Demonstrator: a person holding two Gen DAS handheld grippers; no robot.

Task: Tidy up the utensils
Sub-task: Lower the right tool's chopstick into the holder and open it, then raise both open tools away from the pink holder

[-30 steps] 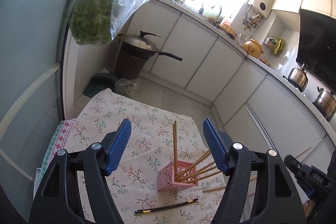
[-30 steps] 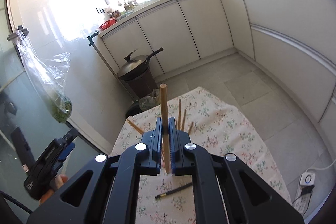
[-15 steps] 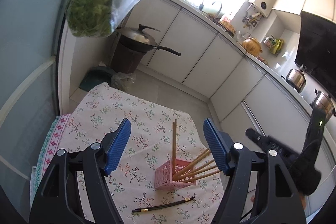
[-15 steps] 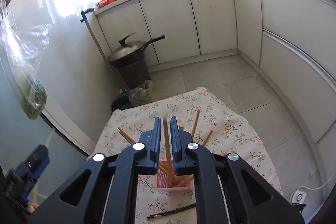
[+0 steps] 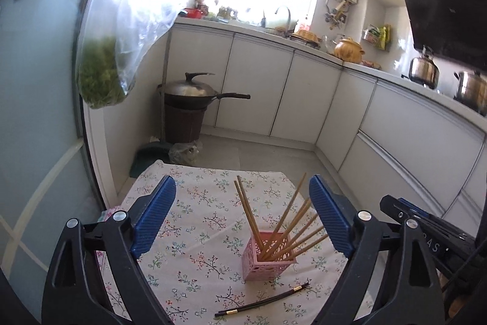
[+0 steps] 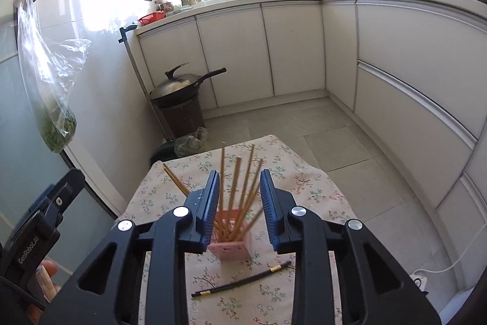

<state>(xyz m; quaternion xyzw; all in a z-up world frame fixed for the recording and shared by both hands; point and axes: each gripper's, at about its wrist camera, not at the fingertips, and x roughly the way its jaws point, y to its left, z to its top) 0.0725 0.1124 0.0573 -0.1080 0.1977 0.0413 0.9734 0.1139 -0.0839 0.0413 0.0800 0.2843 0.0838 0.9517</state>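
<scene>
A pink lattice holder stands on the flowered tablecloth with several wooden chopsticks leaning in it. A pair of black chopsticks lies just in front of it. My left gripper hovers above the table, its jaws opening wide with nothing between the pads. My right gripper is over the holder, its jaws opening. The wooden chopsticks show in the gap, but the pads do not press on them. The black chopsticks lie below.
A lidded wok sits on a dark bin beyond the table's far edge. A plastic bag of greens hangs at the left by the glass door. White cabinets line the back and right, and a power strip lies on the floor.
The right gripper lowered the wooden chopstick it held into the pink holder and its jaws have parted from it. The left jaws have spread wider, and that hand has shifted and rolled.
</scene>
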